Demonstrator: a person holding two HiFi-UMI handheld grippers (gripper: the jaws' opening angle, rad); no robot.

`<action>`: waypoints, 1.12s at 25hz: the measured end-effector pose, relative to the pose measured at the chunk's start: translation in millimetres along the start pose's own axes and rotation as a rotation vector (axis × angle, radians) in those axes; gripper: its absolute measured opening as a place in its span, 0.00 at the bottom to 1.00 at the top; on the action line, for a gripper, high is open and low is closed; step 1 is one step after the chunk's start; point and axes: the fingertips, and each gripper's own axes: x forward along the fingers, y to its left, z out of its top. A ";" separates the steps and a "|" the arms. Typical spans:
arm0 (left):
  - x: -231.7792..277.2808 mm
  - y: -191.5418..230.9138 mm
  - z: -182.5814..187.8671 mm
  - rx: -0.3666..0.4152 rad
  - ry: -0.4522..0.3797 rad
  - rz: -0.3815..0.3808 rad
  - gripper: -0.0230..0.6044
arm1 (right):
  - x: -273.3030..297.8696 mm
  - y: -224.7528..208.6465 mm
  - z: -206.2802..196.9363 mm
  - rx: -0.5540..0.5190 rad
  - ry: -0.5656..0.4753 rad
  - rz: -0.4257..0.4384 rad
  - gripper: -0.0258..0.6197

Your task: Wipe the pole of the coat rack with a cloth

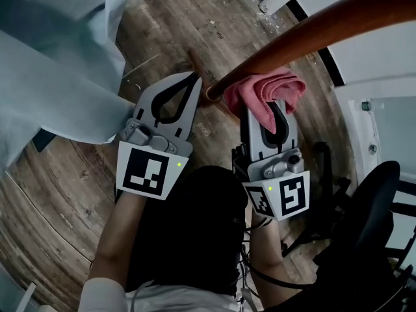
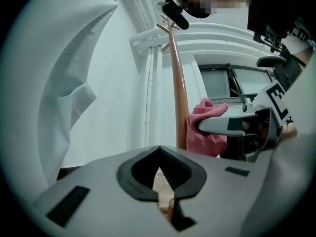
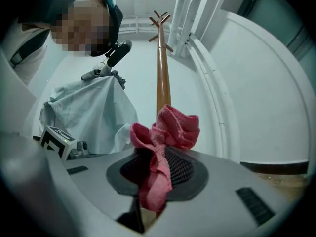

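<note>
The brown wooden coat rack pole [image 1: 312, 34] rises from the floor toward me, and in the right gripper view the pole [image 3: 162, 73] ends in pegs at its top. My right gripper [image 1: 275, 103] is shut on a pink cloth [image 1: 263, 91], and the bunched cloth [image 3: 170, 130] lies against the pole low down. My left gripper [image 1: 194, 78] is shut with nothing between its jaws. It sits just left of the pole's lower end. In the left gripper view the pole [image 2: 179, 90] stands behind the left gripper [image 2: 159, 149], with the cloth [image 2: 207, 130] to its right.
A pale blue garment [image 1: 55, 64] hangs at the left over the wooden floor [image 1: 65, 200]. A black office chair [image 1: 370, 239] stands at the right. A white wall and window frame [image 1: 383, 83] run behind the pole.
</note>
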 end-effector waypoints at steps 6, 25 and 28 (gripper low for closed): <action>-3.1 -2.8 -16.4 -0.004 0.025 0.002 0.06 | -0.9 -11.6 -29.9 0.060 0.058 -0.010 0.18; -0.3 -8.4 -39.0 0.125 0.085 -0.061 0.06 | 1.2 -31.3 -123.6 0.140 0.267 -0.016 0.18; -0.4 -8.0 -43.2 0.133 0.100 -0.074 0.06 | 0.3 -31.0 -135.9 0.153 0.296 -0.019 0.18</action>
